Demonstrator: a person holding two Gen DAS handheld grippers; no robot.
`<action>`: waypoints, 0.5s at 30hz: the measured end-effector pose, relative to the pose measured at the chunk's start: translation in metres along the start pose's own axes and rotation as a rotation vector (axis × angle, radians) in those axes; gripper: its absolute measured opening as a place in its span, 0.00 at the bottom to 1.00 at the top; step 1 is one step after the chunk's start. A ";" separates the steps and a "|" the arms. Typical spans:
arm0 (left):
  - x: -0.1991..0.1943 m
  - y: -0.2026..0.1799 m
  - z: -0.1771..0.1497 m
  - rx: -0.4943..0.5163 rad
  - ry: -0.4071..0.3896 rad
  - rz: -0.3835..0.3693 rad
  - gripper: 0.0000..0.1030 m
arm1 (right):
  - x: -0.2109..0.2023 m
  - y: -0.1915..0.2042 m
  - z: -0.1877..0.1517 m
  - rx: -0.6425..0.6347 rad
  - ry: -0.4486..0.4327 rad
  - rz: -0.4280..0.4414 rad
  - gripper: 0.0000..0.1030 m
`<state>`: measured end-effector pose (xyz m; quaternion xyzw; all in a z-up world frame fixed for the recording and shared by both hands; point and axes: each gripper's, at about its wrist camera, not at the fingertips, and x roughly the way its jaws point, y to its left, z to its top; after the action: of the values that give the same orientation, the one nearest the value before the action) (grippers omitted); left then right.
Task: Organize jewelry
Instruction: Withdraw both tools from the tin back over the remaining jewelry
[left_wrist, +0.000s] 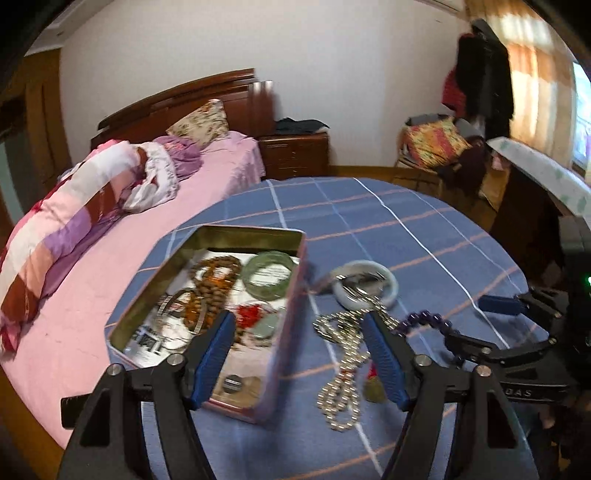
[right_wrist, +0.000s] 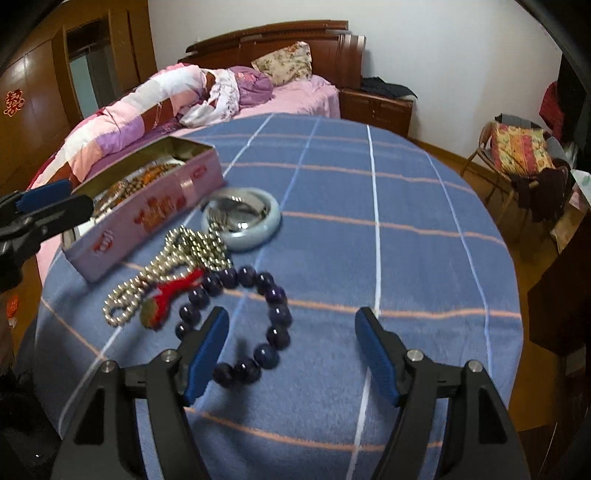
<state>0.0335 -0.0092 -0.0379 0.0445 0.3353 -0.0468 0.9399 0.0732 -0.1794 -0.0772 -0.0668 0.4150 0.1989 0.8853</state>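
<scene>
Both claws, left claw (left_wrist: 299, 350) and right claw (right_wrist: 291, 350), stood apart, holding nothing. The purple bead bracelet (right_wrist: 275, 317) lay on the counter (right_wrist: 406, 258), right of the tin (right_wrist: 147, 218). It touched the silver chain (right_wrist: 173, 258), so lifting it might drag that tangle along.

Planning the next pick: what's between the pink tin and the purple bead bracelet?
In the right wrist view, the silver bead necklace with its red tassel lies between pink tin and purple bead bracelet.

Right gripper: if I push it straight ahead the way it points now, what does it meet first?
Probably the purple bead bracelet. The right gripper is open, and the near beads lie just past its left finger. Straight down the middle only blue plaid cloth shows, though depth is hard to judge.
</scene>
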 end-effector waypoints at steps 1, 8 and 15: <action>0.003 -0.004 -0.002 0.012 0.013 -0.011 0.56 | 0.000 0.000 -0.001 -0.001 0.001 -0.002 0.72; 0.018 -0.029 -0.013 0.077 0.075 -0.057 0.36 | 0.005 0.000 -0.006 -0.009 0.015 -0.010 0.72; 0.037 -0.035 -0.023 0.080 0.151 -0.069 0.33 | 0.011 -0.002 -0.009 -0.012 0.031 -0.023 0.71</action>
<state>0.0434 -0.0431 -0.0811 0.0738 0.4046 -0.0888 0.9072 0.0741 -0.1807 -0.0909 -0.0801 0.4266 0.1902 0.8806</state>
